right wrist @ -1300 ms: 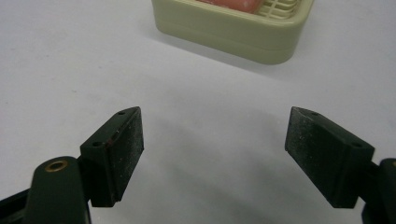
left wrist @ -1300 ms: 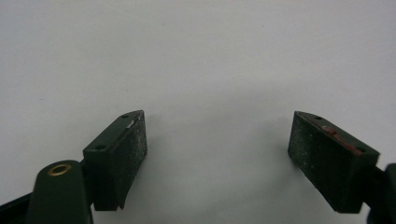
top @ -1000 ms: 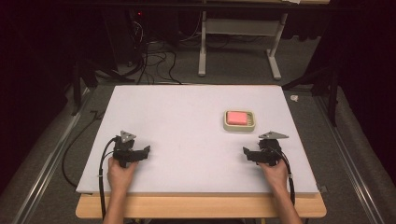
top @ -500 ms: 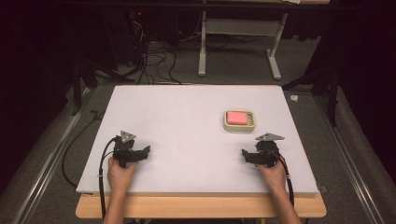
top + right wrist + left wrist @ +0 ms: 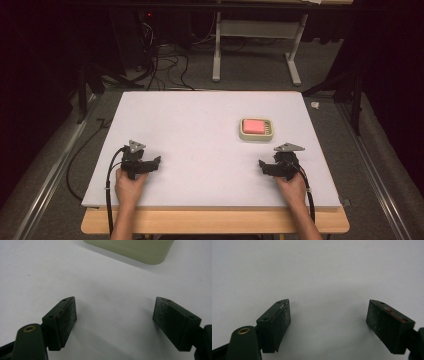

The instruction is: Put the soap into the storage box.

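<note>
A pink bar of soap (image 5: 255,125) lies in a beige dish (image 5: 244,133) on the right half of the white table (image 5: 200,130). My right gripper (image 5: 263,168) rests on the table just in front of the dish, open, with nothing between its pads. In the right gripper view the dish (image 5: 135,248) fills the top edge beyond the open jaws (image 5: 115,312). My left gripper (image 5: 156,163) sits near the front left of the table, open and empty. The left gripper view has bare white tabletop between the spread jaws (image 5: 328,315).
The white board lies on a wooden table whose front edge (image 5: 215,221) is visible. Behind the table are a grey desk frame (image 5: 255,30) and a tangle of cables (image 5: 160,55) on the floor. Metal rails (image 5: 45,185) run along both sides.
My right gripper has shifted slightly left and toward the front edge. The left gripper and the soap dish have stayed where they were.
</note>
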{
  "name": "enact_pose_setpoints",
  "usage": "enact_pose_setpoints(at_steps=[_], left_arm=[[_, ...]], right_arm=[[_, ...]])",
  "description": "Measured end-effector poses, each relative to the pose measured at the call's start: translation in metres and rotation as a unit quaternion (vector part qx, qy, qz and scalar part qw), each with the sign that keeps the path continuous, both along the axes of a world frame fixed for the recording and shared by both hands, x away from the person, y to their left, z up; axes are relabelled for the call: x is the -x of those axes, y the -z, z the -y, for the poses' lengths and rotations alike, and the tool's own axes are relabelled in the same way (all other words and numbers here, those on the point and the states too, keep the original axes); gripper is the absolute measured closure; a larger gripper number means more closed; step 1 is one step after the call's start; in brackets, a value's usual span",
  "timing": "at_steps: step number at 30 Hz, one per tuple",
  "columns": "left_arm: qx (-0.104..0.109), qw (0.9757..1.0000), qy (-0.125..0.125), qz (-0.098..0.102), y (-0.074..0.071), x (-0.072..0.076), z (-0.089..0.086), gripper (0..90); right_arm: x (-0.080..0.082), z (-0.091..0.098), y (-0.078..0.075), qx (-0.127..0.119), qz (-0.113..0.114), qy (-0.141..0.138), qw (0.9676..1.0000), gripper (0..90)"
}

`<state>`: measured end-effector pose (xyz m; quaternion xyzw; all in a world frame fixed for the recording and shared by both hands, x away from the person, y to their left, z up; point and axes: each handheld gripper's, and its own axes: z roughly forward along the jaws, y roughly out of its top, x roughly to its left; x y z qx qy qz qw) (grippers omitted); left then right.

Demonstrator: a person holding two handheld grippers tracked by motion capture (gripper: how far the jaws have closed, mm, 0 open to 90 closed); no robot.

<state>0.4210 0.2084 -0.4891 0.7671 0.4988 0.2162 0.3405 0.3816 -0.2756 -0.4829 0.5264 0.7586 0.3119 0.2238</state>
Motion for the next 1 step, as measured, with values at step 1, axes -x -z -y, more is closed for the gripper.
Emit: enact_pose_setpoints(at_steps=[1], left_arm=[[0.0,1.0,0.0,0.0,0.0,0.0,0.0,20.2]], right_arm=[[0.0,0.0,0.0,0.0,0.0,0.0,1.0,19.7]])
